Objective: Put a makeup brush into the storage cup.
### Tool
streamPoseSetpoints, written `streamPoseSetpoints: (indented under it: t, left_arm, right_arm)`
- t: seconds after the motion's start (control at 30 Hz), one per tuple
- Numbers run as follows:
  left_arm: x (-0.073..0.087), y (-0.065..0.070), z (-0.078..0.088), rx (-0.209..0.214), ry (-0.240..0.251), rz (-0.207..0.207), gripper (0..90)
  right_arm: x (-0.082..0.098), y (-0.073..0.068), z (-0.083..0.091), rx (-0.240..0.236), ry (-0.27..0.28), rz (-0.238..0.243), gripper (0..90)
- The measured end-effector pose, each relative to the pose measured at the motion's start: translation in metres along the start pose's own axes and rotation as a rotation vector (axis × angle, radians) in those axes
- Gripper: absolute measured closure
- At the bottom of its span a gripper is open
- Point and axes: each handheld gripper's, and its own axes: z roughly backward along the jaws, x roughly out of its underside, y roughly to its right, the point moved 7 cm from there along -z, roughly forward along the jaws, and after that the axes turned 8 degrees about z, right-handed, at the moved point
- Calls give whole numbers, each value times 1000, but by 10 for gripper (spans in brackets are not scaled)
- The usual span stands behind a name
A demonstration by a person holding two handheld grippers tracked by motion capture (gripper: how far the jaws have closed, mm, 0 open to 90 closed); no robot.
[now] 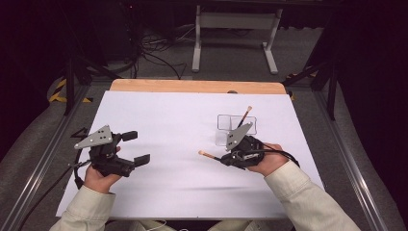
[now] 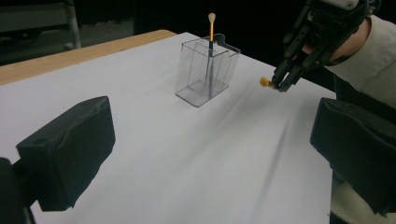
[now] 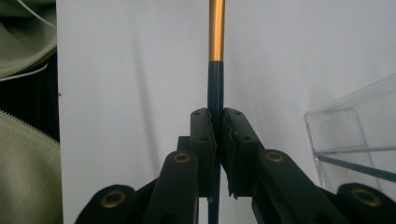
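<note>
A clear plastic holder (image 1: 235, 126) (image 2: 205, 72) stands on the right half of the white sheet, with one slim brush (image 1: 246, 115) (image 2: 211, 32) standing in it, bristles up. My right gripper (image 1: 223, 159) (image 2: 282, 84) (image 3: 215, 122) hovers just in front of the holder, shut on a second brush (image 1: 208, 155) (image 3: 216, 37) by its dark handle. That brush's gold ferrule and pale tip (image 2: 265, 82) stick out to the left. A corner of the holder (image 3: 355, 126) lies beside the jaws. My left gripper (image 1: 138, 147) (image 2: 210, 149) rests at the left, open, with nothing between its jaws.
A white sheet (image 1: 168, 120) covers the table, and a wooden strip (image 1: 192, 86) shows along the far edge. Beyond the table stand a metal frame (image 1: 235, 29) and cables on the floor. Metal rails run along both sides.
</note>
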Motion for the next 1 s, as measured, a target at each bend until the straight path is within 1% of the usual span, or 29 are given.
streamPoseSetpoints:
  t: [0.07,0.2,0.23,0.27,0.33,0.37,0.43,0.47,0.63,0.73,0.87,1.0]
  left_arm:
    - [1,0,0,2,-4,7,8]
    - [1,1,-1,-2,-7,3,7]
    - [1,0,-1,-5,-5,-10,7]
    - [1,1,-1,-3,-2,-8,7]
    - [2,1,0,-11,1,-18,7]
    - [3,1,1,-13,0,-13,6]
    - [3,0,3,-14,13,-23,6]
    - [3,0,3,-14,18,-16,6]
    - [4,-1,4,-16,19,-13,6]
    - [4,-1,4,-15,20,-13,6]
    - [4,-2,4,-18,17,-18,6]
    - [5,-2,3,-17,16,-13,6]
  right_arm:
    - [-1,1,4,13,21,-3,832]
    - [-5,4,10,38,71,-18,832]
    - [-6,5,12,46,85,-22,832]
    - [-6,5,14,51,99,-25,832]
    - [-7,8,17,66,127,-38,831]
    - [-6,9,18,74,138,-43,831]
    - [-6,10,21,89,165,-58,831]
    - [-7,11,23,98,180,-63,832]
    - [-8,14,32,138,244,-83,832]
    - [-9,16,35,155,279,-97,832]
    - [-7,19,35,176,312,-112,832]
    - [-6,22,38,199,365,-135,832]
